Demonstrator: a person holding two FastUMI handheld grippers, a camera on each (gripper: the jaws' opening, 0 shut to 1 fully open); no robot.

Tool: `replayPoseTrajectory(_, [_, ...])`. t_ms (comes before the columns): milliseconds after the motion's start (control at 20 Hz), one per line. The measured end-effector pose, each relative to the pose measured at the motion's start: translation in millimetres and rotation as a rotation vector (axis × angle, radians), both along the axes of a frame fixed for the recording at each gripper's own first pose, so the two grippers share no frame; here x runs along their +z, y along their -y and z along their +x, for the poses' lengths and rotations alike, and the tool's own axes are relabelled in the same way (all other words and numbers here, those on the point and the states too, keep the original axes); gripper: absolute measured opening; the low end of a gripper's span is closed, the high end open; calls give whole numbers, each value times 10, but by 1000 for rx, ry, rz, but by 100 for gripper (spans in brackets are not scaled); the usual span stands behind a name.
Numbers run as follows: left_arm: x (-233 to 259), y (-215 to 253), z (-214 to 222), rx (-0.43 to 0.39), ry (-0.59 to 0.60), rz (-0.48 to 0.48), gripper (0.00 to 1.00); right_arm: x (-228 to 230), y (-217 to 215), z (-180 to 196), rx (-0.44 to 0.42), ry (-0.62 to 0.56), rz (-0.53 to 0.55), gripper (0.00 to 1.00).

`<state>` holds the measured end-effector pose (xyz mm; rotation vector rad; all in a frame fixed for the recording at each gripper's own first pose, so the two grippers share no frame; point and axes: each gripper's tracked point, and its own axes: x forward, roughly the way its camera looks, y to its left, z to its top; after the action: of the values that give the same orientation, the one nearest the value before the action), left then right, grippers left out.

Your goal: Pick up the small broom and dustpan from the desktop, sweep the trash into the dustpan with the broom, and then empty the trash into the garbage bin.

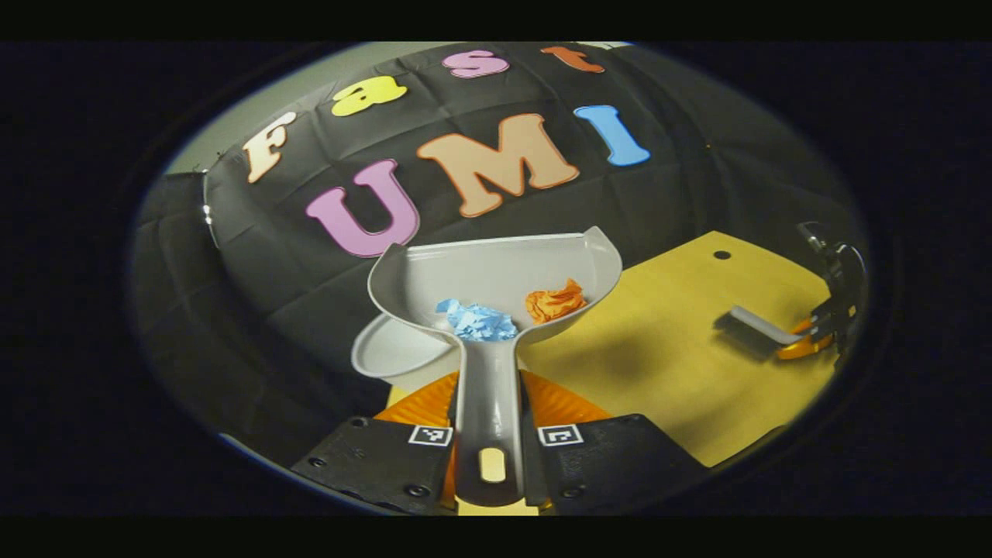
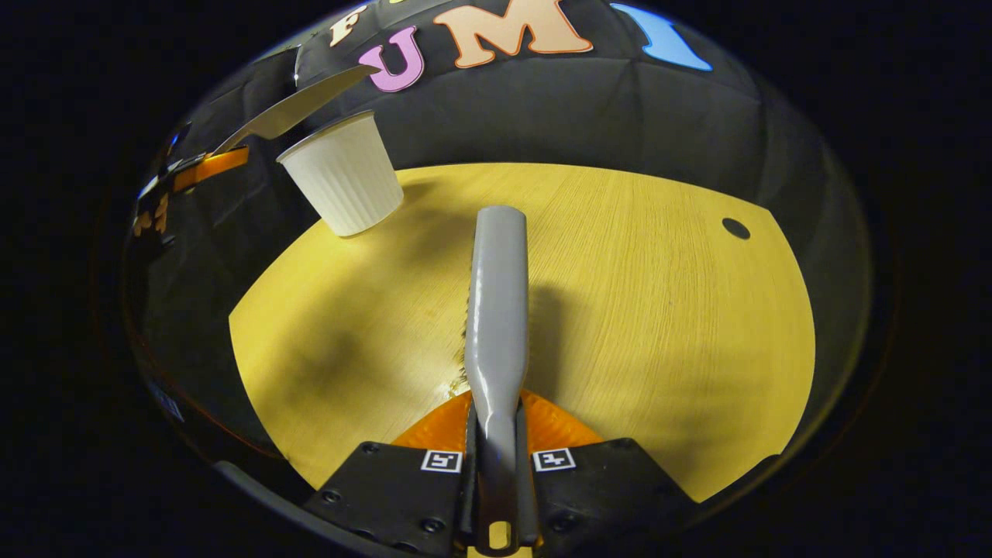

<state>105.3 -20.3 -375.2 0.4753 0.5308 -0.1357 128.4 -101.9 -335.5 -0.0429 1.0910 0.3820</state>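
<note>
1. In the left gripper view, the left gripper (image 1: 490,442) at the bottom centre has both fingers closed tight on the handle of a grey dustpan (image 1: 496,279).
2. The dustpan's scoop sits in the middle of the frame, raised above the yellow wooden desktop (image 1: 682,364).
3. Inside the scoop lie a crumpled blue paper scrap (image 1: 477,320) near the handle and a crumpled orange paper scrap (image 1: 554,301) to its right.
4. A white garbage bin (image 1: 395,353) shows its rim just below and left of the scoop.
5. At the right edge, the right gripper (image 1: 814,333) holds the small broom (image 1: 763,325) low over the desktop.
6. In the right gripper view, the fingers at the bottom centre are clamped on the broom's grey handle, which points up the middle of the frame.
7. The ribbed bin stands upper left, with the dustpan's edge above it.
</note>
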Motion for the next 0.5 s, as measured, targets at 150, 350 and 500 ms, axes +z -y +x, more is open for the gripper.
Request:
replayPoseTrajectory(150, [-6,-131,-13,36,21,191,24,14,4,-19,-1,-8,7,18])
replayPoseTrajectory(350, [3,-171,-5,19,8,466,27,-21,-17,98,11,-27,2,18])
replayPoseTrajectory(500, [-36,-382,-38,-14,-31,631,25,-28,-19,96,28,-39,-4,18])
